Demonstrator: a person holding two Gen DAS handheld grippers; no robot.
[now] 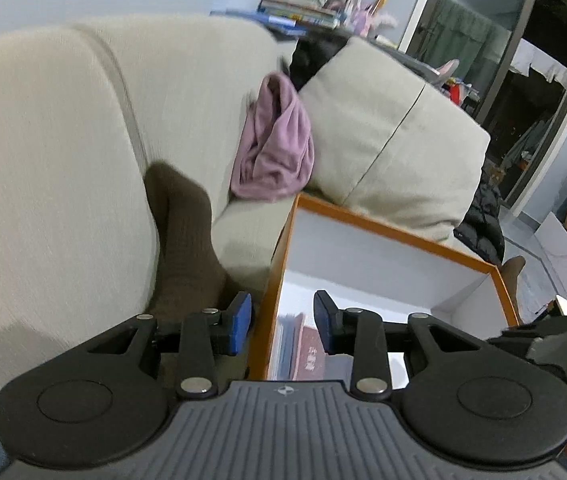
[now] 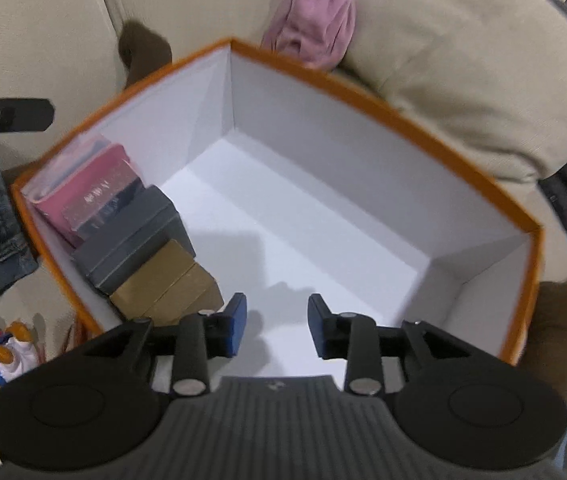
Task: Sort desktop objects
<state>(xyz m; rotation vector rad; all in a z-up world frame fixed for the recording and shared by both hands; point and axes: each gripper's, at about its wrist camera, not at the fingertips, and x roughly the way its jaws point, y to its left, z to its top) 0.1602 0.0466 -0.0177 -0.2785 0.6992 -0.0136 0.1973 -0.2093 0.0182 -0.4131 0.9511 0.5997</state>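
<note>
Left gripper (image 1: 282, 322) has fingers apart w/ nothing in them, over the left wall of the orange box (image 2: 383, 110) on the sofa (image 1: 43, 160). Pink book (image 2: 87, 188), grey box (image 2: 135, 236) & gold box (image 2: 167, 284) lean along the box's left side. Right gripper (image 2: 277, 325) is spread wide too, holding nothing, over the white floor.

Orange box (image 2: 383, 108) open-topped, white floor bare across middle and right, stacked books and cases (image 2: 135, 236) crowding its left wall, beige cushion (image 2: 463, 72) pressing the far rim, pink cloth (image 2: 315, 16) just behind
</note>
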